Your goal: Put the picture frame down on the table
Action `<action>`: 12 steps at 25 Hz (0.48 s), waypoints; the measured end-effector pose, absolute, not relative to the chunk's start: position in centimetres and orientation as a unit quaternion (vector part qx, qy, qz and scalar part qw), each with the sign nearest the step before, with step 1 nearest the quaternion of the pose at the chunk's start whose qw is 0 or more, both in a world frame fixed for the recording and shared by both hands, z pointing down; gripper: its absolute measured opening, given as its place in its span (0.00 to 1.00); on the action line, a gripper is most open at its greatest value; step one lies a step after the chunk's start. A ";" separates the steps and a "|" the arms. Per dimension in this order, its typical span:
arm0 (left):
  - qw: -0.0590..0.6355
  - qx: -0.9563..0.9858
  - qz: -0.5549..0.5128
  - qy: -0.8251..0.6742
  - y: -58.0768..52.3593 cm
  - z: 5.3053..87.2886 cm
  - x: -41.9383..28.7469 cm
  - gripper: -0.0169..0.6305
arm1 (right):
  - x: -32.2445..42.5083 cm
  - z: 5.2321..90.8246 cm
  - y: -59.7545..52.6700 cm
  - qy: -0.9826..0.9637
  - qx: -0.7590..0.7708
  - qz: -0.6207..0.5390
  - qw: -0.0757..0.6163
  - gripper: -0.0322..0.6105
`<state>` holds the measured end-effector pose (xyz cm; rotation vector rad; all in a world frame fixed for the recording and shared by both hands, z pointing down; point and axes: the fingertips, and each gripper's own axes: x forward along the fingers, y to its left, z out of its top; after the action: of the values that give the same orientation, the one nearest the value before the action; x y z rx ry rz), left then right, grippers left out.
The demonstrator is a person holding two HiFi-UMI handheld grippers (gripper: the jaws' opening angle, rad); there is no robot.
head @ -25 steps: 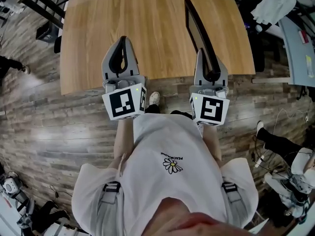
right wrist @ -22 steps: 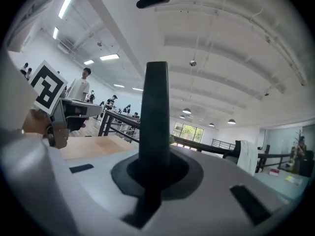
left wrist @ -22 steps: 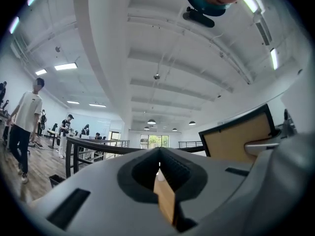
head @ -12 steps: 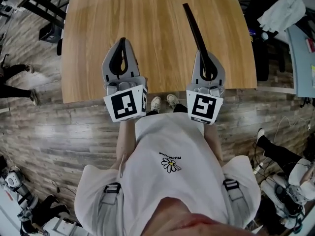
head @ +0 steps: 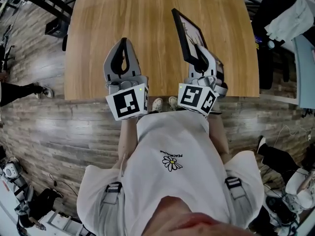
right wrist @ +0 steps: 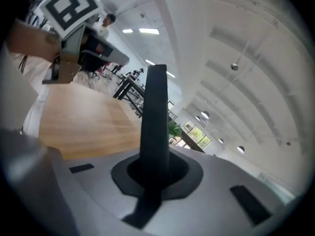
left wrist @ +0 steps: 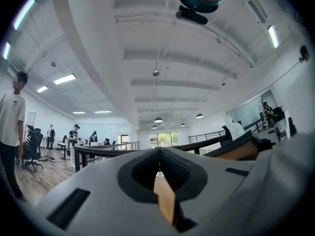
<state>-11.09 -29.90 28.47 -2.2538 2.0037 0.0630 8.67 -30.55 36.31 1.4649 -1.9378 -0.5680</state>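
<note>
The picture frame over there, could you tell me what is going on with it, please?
A person stands at the wooden table with a hand-held gripper in each hand. The right hand-held gripper is shut on the edge of the black picture frame, holding it tilted over the tabletop, not yet laid flat. The left hand-held gripper is shut on nothing, above the table's near part.

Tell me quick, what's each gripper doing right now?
Left gripper: closed, holding nothing.
Right gripper: closed on the picture frame.

Black picture frame (head: 186, 33) tilted on edge above wooden table (head: 98, 33); glass side facing right.
</note>
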 end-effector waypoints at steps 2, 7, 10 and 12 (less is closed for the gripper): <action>0.060 -0.741 0.020 0.669 -30.0 28.6 -11.4 0.05 | 8.1 37.9 -31.5 -0.726 0.524 -0.250 0.368 0.08; 0.055 -0.736 0.011 0.675 -29.9 29.4 -11.5 0.05 | 7.7 42.9 -33.8 -0.697 0.447 -0.316 0.462 0.08; 0.053 -0.730 0.009 0.681 -29.7 29.8 -12.0 0.05 | 7.6 46.4 -34.7 -0.685 0.399 -0.319 0.519 0.08; 0.050 -0.727 0.006 0.685 -29.6 30.0 -12.5 0.05 | 7.5 49.0 -35.0 -0.678 0.366 -0.318 0.553 0.08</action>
<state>-12.51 -29.60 29.95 -2.2142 2.0849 0.0191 7.47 -34.99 49.03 0.8664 -1.6029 -0.7509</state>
